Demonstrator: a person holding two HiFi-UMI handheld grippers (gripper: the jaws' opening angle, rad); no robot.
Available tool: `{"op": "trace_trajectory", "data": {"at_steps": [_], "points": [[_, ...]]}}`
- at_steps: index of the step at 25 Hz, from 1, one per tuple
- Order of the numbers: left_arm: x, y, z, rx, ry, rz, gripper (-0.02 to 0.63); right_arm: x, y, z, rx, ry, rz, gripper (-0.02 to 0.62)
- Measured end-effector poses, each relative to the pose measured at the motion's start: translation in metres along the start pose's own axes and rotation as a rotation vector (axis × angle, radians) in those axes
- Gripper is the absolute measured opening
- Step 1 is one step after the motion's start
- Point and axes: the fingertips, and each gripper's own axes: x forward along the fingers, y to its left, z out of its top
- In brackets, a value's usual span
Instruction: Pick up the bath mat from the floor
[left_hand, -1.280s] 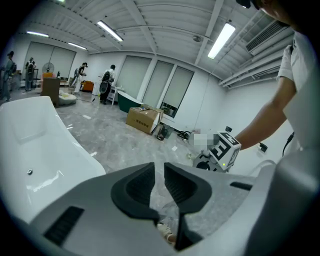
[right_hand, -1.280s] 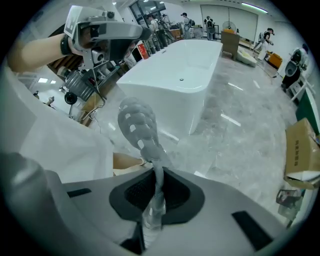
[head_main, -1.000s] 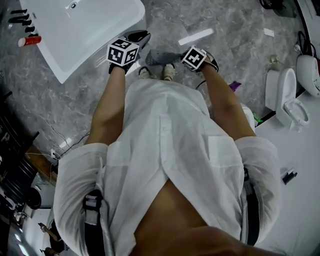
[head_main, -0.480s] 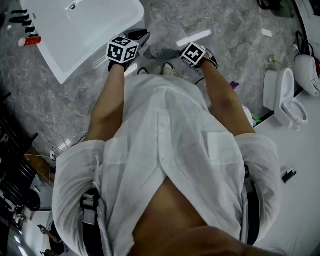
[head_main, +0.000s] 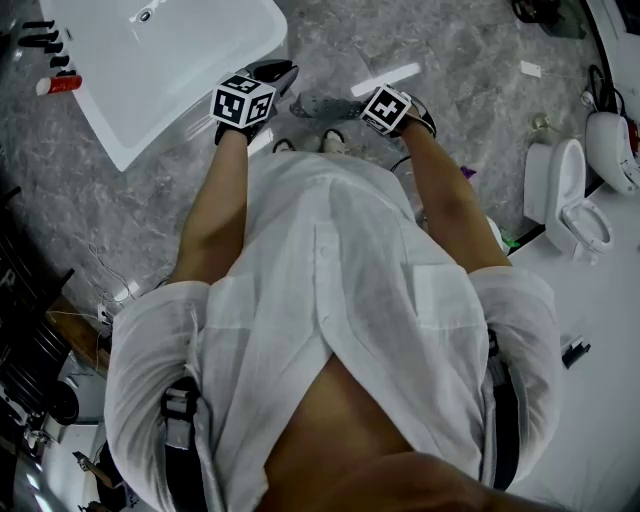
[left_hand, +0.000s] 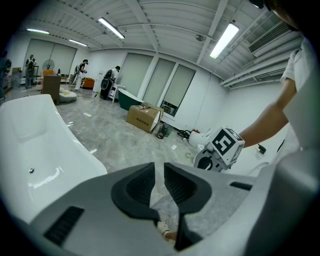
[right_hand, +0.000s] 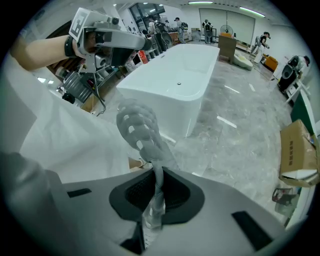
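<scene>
- Plainly, the right gripper is clenched on the bath mat. A pinched fold of the grey, hole-pierced sheet runs between its pads.
- The hold is at a single spot on the mat. That is probably why the mat droops from the jaws in a loose twist instead of hanging flat.
- The left gripper has its jaws a narrow gap apart, with nothing between them. Only the marble floor and a shoe show through the gap.
- In the head view the mat stretches between the two grippers, just ahead of the person's shoes. It looks lifted, though I cannot tell whether its far end is clear of the floor.
- The left gripper sits near the mat's free end. I judge that this suits a second hold to spread the limp sheet.
- The white bathtub stands just beside the left gripper, and a toilet is well apart at the right.
</scene>
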Motion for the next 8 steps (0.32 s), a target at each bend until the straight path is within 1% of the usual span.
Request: {"op": "trace_trajectory", "data": {"at_steps": [8], "points": [[-0.0007,0.0007,-0.0080,-0.010,0.014,0.002,0.064,-0.0015,-0.0008,0.0012,-0.013,0.006,-0.005,0.044]]}}
